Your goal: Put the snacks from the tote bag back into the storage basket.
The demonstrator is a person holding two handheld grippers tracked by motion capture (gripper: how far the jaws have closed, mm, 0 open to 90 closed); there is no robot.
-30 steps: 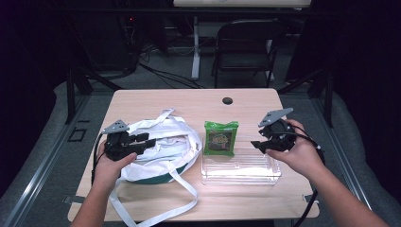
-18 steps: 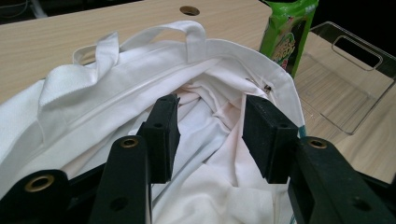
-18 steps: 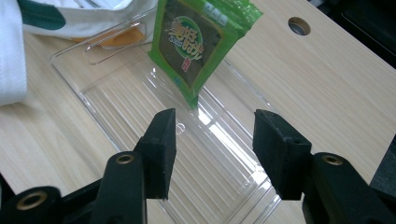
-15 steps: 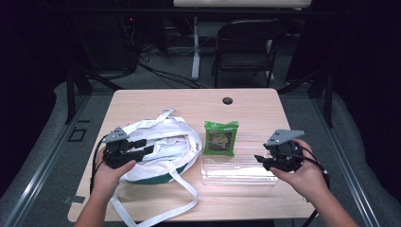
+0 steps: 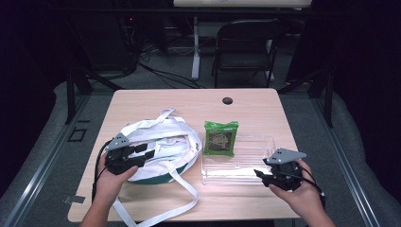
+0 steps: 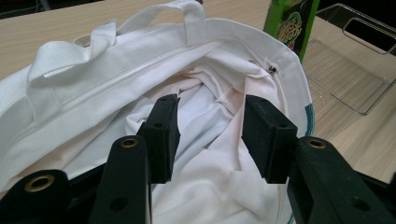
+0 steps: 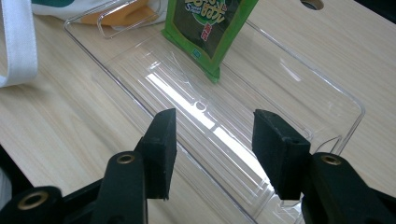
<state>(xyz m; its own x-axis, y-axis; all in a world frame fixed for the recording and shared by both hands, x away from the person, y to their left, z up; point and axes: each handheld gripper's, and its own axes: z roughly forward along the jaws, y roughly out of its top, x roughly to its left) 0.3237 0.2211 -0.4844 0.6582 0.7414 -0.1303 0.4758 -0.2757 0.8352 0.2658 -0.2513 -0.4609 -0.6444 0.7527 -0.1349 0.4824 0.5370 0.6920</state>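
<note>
Two grippers over pale wood-grain table. High view: left gripper at near edge of white cloth bag, soft, crumpled, webbing straps; right gripper at near right corner of clear plastic tray — rigid, rectangular; glossy green packet stands at tray's far left.

Left gripper view: fingers apart over rumpled white lining, nothing clamped.

Right gripper view: fingers apart — just been closing slightly — above ribbed tray floor, nothing between them.
</note>
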